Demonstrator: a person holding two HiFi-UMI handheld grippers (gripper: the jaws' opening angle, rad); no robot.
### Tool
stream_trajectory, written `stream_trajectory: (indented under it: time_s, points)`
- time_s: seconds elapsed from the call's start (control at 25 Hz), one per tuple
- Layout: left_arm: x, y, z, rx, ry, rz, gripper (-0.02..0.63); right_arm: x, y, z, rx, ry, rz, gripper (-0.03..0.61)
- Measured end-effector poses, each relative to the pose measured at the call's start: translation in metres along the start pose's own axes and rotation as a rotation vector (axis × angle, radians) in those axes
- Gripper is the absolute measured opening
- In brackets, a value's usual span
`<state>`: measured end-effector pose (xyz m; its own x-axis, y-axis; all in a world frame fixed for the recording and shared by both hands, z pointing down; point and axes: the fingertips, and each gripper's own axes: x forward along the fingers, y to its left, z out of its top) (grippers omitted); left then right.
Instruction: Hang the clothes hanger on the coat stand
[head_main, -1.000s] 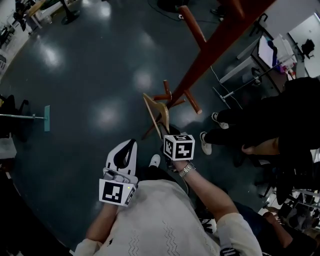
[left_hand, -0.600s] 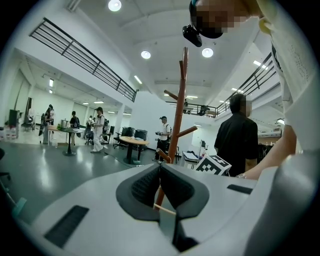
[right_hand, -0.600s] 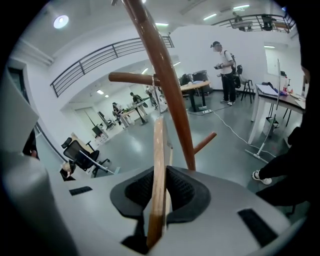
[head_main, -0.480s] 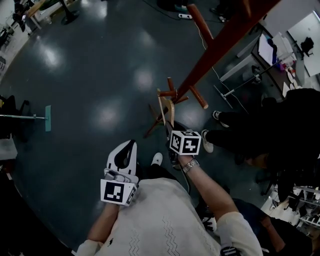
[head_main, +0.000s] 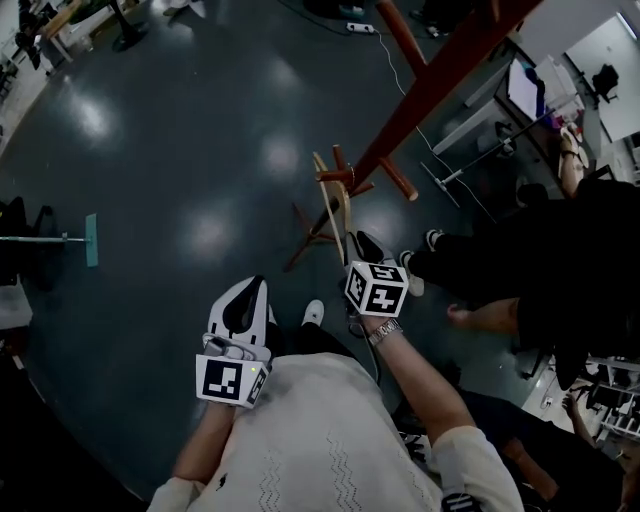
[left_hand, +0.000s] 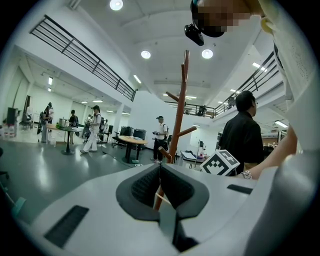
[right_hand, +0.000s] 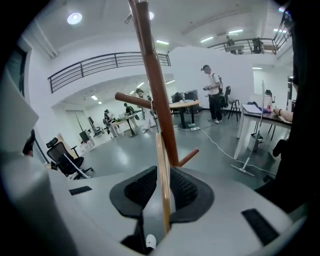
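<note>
1. So: right tongs (right_hand: 162, 173) are clamped on the clothes hanger (right_hand: 161, 150). Its thin wooden body runs edge-on between the pads and up out of the jaws.
2. Left tongs (left_hand: 160, 169) have their pads pressed together with nothing between them. They sit low beside the person's body, idle.
3. The hanger is lifted up against the coat stand (head_main: 432, 88), with its upper end in among the lower pegs (head_main: 398, 180). In the head view it overlaps one short peg; I cannot tell if they touch. The hook itself is not clear in any view.
4. Progress, my read: pickup and carry are done and the approach is nearly done. The hang is not done, since the hanger's weight looks to be on the tongs, not on a peg. Left to do: get the hook over a peg, open the right tongs, back off.
5. The floor (head_main: 180, 120) is dark, glossy grey with lamp glare. The stand's feet are on it. A long-handled mop-like tool (head_main: 60, 238) lies far left, and a cable (right_hand: 220, 145) trails past the stand.
6. The room is a big open hall with white walls, a mezzanine railing (right_hand: 105, 62) and round ceiling lights. There is a desk (left_hand: 132, 142) and an office chair (right_hand: 65, 157), with several people standing well off. A person in black (head_main: 520, 260) is close on the right of the stand.
</note>
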<state>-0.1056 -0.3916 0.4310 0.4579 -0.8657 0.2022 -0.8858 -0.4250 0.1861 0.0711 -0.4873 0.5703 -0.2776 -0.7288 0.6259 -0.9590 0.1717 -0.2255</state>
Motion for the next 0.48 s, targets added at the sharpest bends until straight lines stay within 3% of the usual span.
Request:
stream_trajectory:
  time_s: [0.28, 0.48]
  points:
    - [0.003, -0.006, 0.004, 0.009, -0.008, -0.052, 0.012, -0.043, -0.006, 0.041, -0.018, -0.189, -0.079, 0.069]
    - [0.005, -0.007, 0.009, 0.013, -0.016, -0.071, 0.012, -0.096, 0.031, 0.082, -0.020, -0.360, 0.032, 0.069]
